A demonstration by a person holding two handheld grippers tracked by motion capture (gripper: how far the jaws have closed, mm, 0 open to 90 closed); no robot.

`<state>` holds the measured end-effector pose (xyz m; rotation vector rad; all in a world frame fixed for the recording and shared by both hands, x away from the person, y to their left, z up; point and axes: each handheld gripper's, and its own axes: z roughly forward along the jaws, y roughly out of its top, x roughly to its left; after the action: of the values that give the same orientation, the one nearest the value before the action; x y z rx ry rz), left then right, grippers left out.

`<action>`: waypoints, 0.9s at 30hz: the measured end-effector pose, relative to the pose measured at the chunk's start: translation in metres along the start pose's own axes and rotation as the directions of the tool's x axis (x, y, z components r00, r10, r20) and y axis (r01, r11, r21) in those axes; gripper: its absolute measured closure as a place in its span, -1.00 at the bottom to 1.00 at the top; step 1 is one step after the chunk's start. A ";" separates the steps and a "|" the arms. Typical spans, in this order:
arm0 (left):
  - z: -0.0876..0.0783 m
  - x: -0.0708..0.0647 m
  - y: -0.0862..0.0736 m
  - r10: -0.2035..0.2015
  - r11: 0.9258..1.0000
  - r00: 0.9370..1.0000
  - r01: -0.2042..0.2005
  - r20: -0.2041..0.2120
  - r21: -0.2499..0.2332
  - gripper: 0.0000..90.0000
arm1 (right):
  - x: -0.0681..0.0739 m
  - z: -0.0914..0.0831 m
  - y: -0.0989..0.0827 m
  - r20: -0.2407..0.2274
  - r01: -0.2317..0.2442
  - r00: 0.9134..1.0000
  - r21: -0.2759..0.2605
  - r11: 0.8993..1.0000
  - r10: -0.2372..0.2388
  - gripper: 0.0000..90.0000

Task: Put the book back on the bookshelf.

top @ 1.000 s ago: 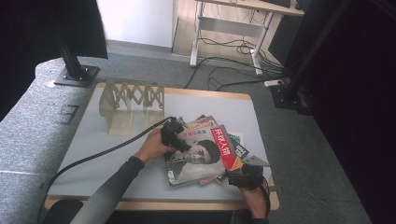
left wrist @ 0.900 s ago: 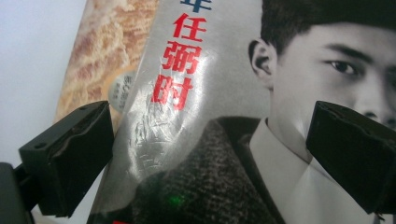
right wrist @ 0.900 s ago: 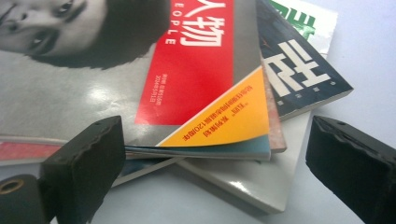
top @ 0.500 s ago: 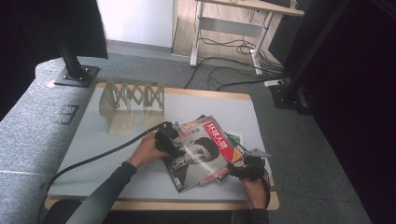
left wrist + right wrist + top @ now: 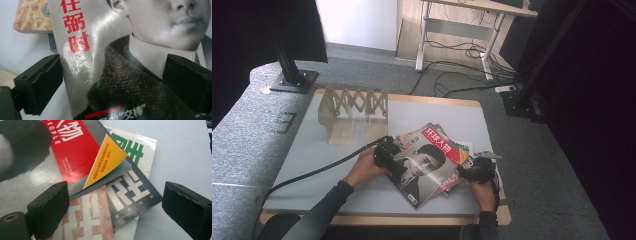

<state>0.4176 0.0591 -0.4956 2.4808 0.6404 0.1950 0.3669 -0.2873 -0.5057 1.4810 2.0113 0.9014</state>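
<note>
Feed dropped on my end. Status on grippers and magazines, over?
Left gripper open over top magazine. Right gripper open above the fanned stack. Wooden rack stands apart at the far side.

The portrait magazine (image 5: 424,165) lies atop the other magazines (image 5: 462,150), folding rack (image 5: 354,102) behind them

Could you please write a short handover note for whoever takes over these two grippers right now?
Left gripper: open, jaws astride the left edge of the top magazine, nothing clamped.
Right gripper: open, hovering over the right side of the magazine pile, nothing held.
Things: the magazines lie fanned and askew on the table; a folding rack stands at the far left.
Done: nothing has been squared up or put in the rack.
Left: probably grip the top magazine, then straighten or move the pile.
</note>
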 end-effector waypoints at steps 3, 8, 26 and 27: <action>-0.001 -0.002 -0.003 0.001 1.000 1.000 -0.001 0.001 -0.004 -0.89 | -0.003 0.005 0.004 0.004 -0.010 1.000 -0.001 1.000 0.010 -0.84; -0.004 -0.009 -0.011 0.002 1.000 1.000 -0.002 0.002 -0.016 -0.86 | -0.007 0.013 0.011 0.013 -0.017 1.000 -0.001 1.000 0.017 -0.82; -0.006 -0.038 -0.031 -0.006 0.998 1.000 0.004 -0.022 -0.068 -0.84 | -0.013 0.037 0.040 0.006 -0.003 1.000 0.022 1.000 0.003 -0.71; -0.007 -0.038 -0.031 -0.009 0.997 1.000 0.007 -0.022 -0.074 -0.81 | -0.014 0.036 0.040 0.005 -0.005 1.000 0.018 1.000 0.005 -0.71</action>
<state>0.3700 0.0666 -0.5070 2.4076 0.6409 0.2394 0.4219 -0.2843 -0.5002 1.4972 2.0184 0.8826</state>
